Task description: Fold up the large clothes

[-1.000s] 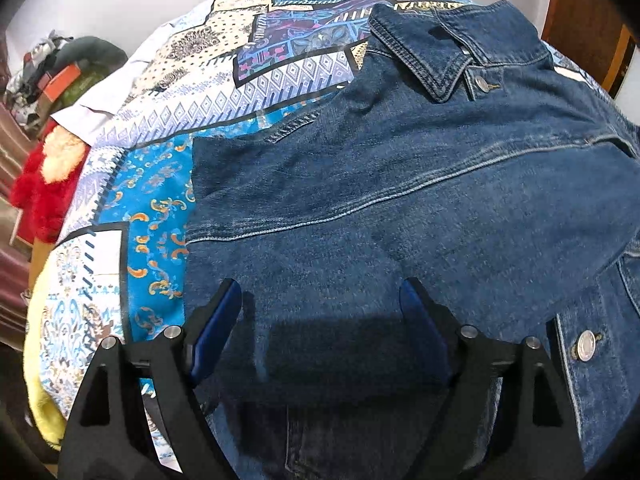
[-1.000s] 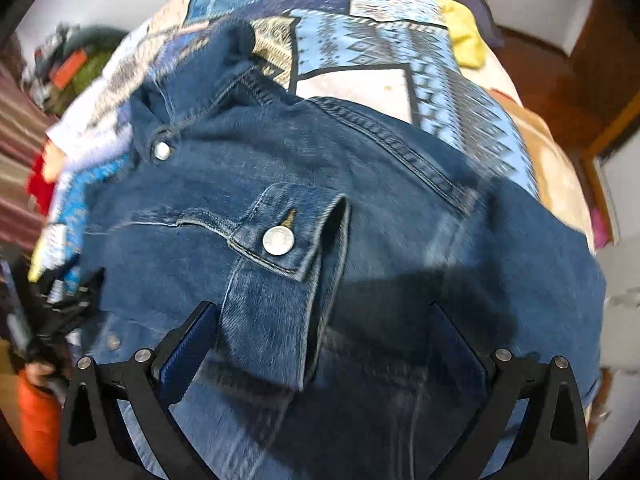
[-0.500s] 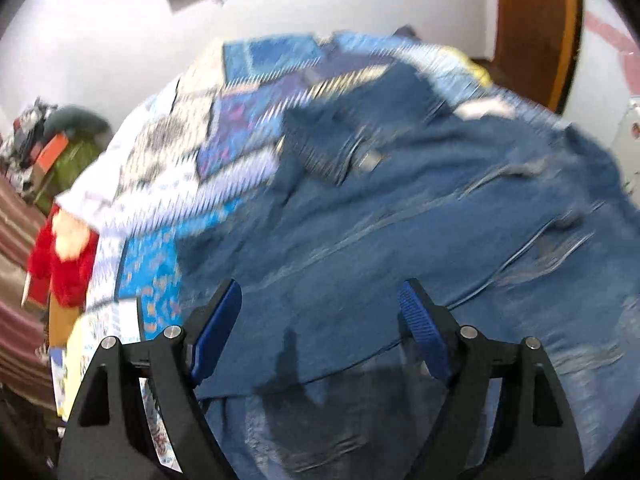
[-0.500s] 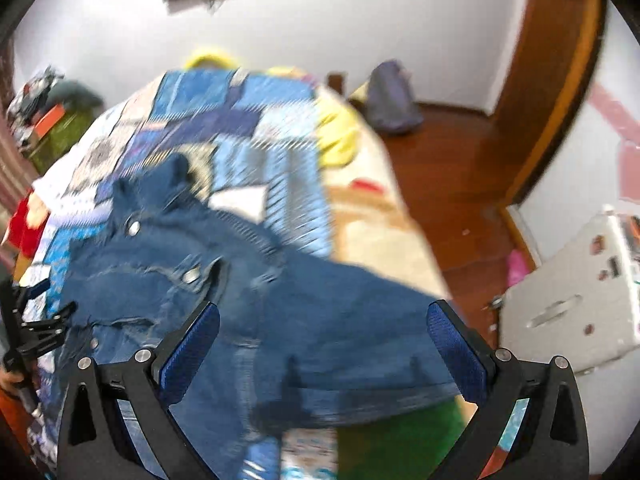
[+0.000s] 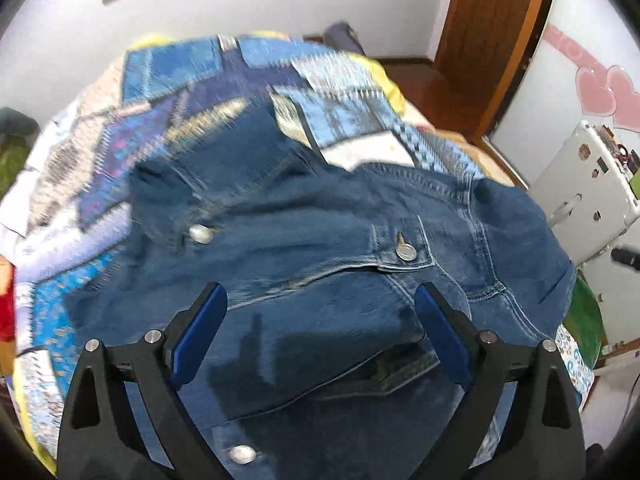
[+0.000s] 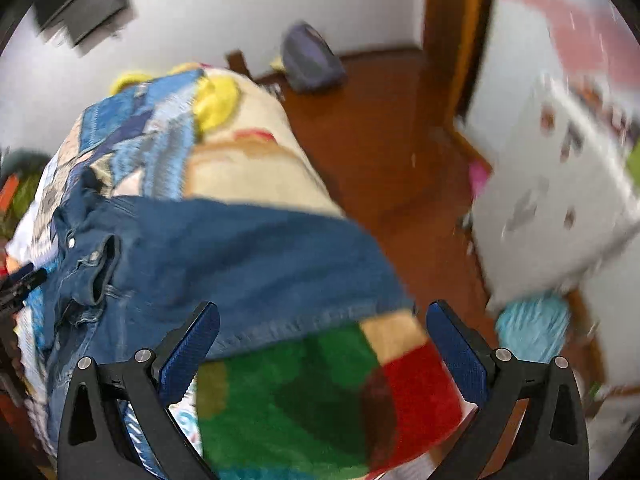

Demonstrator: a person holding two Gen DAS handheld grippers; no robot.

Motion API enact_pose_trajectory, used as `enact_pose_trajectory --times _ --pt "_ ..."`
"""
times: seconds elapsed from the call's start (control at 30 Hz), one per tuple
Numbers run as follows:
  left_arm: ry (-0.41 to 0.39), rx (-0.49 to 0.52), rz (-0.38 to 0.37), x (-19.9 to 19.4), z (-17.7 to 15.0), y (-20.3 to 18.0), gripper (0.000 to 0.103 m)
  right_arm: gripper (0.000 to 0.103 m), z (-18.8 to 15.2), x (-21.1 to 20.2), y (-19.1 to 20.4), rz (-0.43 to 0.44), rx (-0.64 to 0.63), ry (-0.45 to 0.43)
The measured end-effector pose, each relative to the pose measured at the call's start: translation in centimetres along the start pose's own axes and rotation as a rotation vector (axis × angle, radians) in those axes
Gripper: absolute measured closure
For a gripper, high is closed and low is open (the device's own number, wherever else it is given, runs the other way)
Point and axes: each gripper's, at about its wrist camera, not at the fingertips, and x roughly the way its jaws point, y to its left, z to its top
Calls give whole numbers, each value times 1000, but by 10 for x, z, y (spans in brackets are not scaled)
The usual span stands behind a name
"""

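Patchwork bedspread [image 5: 168, 136] under our jacket [image 5: 320, 240]; left gripper [image 5: 320, 336] opening above it, nothing clamped; right gripper [image 6: 322, 344] spread apart, empty, past its hem.

Dark indigo denim jacket [image 5: 320, 216] carried paler stitched seams and silver metal buttons [image 5: 407, 253]. It lay on a patchwork-print bedspread [image 5: 332, 120] of pale blue, navy, cream and purple geometric panels (the turquoise panel at the left bore small orange motifs). A fleece blanket [image 6: 320, 392] showed green, red and beige blocks, with a yellow patch farther up. The black plastic gripper frames had royal-blue pads [image 5: 198, 340]. The wooden floor [image 6: 384, 128] was reddish brown; the walls were white, one with pink hearts [image 5: 600, 94].
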Motion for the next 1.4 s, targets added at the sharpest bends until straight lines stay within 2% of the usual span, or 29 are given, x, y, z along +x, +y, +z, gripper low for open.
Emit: enact_pose_trajectory --times 0.13,0.3,0.5,0.6,0.67,0.8,0.87,0.97,1.03,1.1,1.2,1.3,1.4 --pt "86 -48 -34 35 -3 -7 8 2 -13 41 -38 135 207 83" --pt "99 -65 -39 54 -7 -15 7 6 -12 76 -56 179 311 124" --pt "107 -75 -58 59 -3 -16 7 21 -1 107 -54 189 362 123" --pt "104 -83 -66 60 -3 -14 8 42 8 113 -58 160 385 102" --pt "96 -87 -63 58 -4 -12 8 71 15 114 -59 136 386 88" --pt "62 -72 -35 45 -4 -11 9 82 27 99 -45 110 327 37" --pt "28 -58 -13 32 -4 -10 10 84 32 83 -33 95 274 -7" --pt "-34 -52 11 5 -2 -3 10 85 43 41 -5 113 196 -103" --pt "-72 -61 21 -13 -3 4 10 85 51 2 26 141 113 -193" --pt "-122 -88 24 -34 -6 15 10 85 52 -26 53 179 57 -252" --pt "-178 -135 17 -59 -12 35 10 85 50 -67 115 287 -51 -320" --pt "-224 -184 11 -82 -21 59 10 87 46 -83 173 393 -140 -322" --pt "-241 -208 25 -95 -33 76 10 87 35 -73 246 484 -241 -250"
